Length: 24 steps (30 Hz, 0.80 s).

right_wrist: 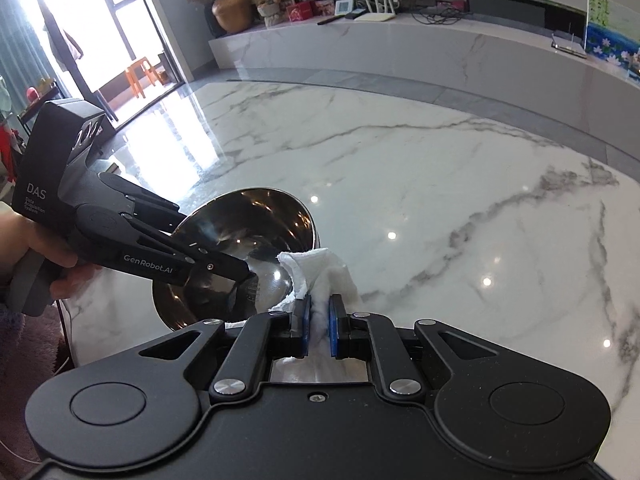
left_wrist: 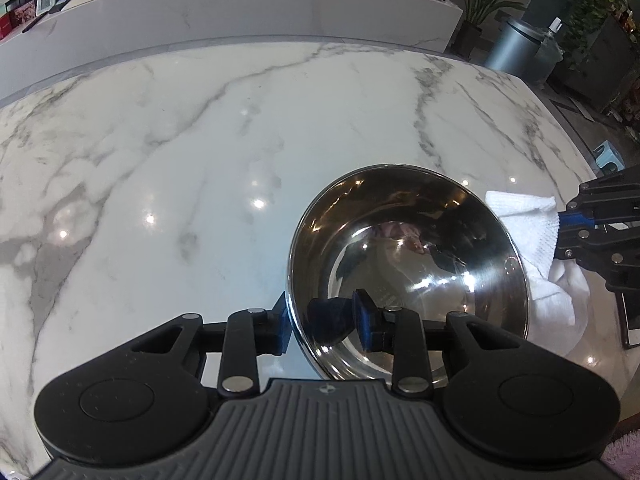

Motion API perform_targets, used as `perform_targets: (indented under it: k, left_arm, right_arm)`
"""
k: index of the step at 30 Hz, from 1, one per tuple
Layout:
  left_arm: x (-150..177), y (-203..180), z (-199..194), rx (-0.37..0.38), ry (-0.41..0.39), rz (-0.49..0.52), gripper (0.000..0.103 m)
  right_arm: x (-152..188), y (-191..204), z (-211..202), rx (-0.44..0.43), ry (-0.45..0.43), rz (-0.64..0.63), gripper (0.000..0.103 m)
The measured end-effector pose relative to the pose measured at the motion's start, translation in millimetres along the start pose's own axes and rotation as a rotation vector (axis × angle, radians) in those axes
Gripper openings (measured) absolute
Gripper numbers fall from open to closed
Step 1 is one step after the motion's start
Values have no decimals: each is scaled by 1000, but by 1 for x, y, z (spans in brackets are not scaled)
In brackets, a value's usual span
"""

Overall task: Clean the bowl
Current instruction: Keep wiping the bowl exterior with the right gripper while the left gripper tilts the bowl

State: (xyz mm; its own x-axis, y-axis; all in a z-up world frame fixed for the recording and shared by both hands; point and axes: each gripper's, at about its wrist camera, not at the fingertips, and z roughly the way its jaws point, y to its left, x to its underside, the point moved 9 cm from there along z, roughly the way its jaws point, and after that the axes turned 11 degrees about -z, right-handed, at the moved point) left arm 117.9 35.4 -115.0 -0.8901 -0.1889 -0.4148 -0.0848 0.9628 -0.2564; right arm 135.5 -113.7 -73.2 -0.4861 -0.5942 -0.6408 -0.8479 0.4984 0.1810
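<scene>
A shiny steel bowl (left_wrist: pixel 408 264) is tilted above the white marble table (left_wrist: pixel 180 152). My left gripper (left_wrist: pixel 325 318) is shut on the bowl's near rim, one finger outside and one inside. It shows in the right wrist view as the black gripper (right_wrist: pixel 244 276) clamped on the bowl (right_wrist: pixel 248 236). My right gripper (right_wrist: pixel 319 318) is shut on a crumpled white cloth (right_wrist: pixel 316 272), held at the bowl's right edge. In the left wrist view the cloth (left_wrist: pixel 532 216) sits just right of the bowl, with the right gripper (left_wrist: pixel 572 224) on it.
A marble ledge (right_wrist: pixel 400 40) with a router, boxes and frames runs behind the table. A grey bin (left_wrist: pixel 516 48) and potted plants (left_wrist: pixel 480 4) stand at the far right. A pink fuzzy sleeve (right_wrist: pixel 24 344) shows at the left.
</scene>
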Motion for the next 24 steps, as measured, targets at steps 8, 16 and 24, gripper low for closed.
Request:
perform_targets:
  k: [8, 16, 24]
  left_arm:
    - [-2, 1, 1, 2, -10, 8, 30]
    - [1, -3, -2, -30, -50, 103, 35]
    - [1, -4, -4, -34, -59, 114, 36]
  right_arm:
    - [23, 23, 17, -37, 59, -21, 9]
    - [31, 47, 32, -28, 111, -76, 9]
    - [31, 48, 34, -11, 123, -82, 9]
